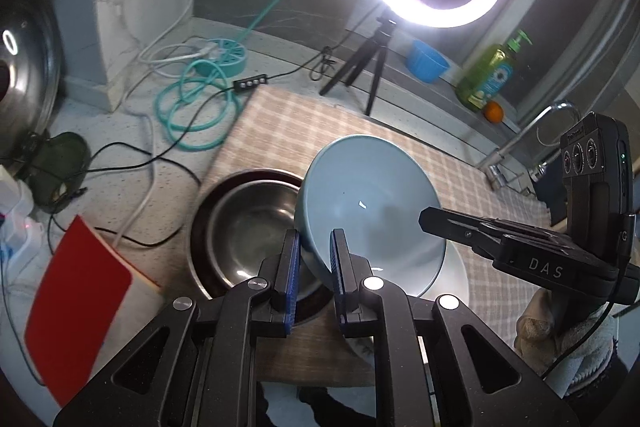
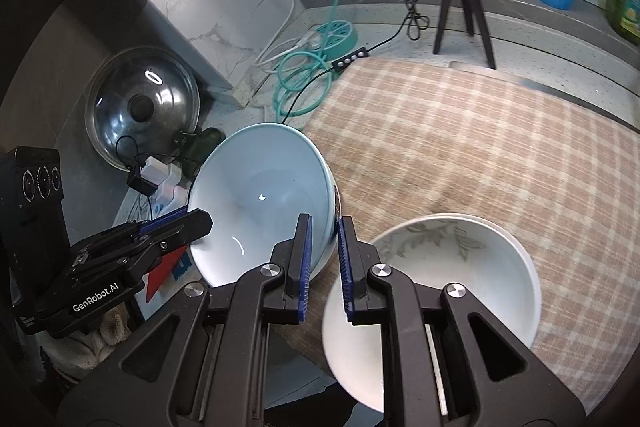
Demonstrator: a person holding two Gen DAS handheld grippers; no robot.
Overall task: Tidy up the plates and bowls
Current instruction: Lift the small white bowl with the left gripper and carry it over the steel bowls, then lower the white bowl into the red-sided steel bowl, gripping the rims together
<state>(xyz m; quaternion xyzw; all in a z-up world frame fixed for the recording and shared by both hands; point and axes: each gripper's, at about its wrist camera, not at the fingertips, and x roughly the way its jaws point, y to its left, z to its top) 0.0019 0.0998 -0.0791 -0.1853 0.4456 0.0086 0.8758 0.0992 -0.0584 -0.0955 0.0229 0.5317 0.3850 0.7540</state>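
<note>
- The blue bowl (image 1: 372,203) was held clear of the checked cloth (image 1: 288,123), tilted, between the steel bowl (image 1: 252,223) and the white bowl (image 2: 452,275).
- The left gripper (image 1: 316,259) had its blue ribbed pads nearly closed, pinching the near rim of the blue bowl. The right gripper (image 2: 322,251) was clamped the same way on the opposite rim.
- Judgement on handling: the blue bowl looked like glazed ceramic, so stiff, fairly heavy, smooth and breakable. The glaze was glossy and showed a sharp highlight; a slip at the pads was the main risk.
- Judgement on hold: the rim was the only thin edge a narrow jaw could take. Two opposed rim grips shared the weight and checked the tilt. One rim grip alone would likely let the bowl swing.
- The steel bowl was brushed metal, round and shallow, seated inside a darker dish (image 1: 208,211). It was probably light and dent-proof, but noisy on contact.
- The white bowl was deep and matte-looking, with a faint grey leaf pattern inside its wall. It rested on the cloth just beside the raised blue bowl.
- The cloth was soft woven fabric in beige and white check, and would cushion a set-down.
</note>
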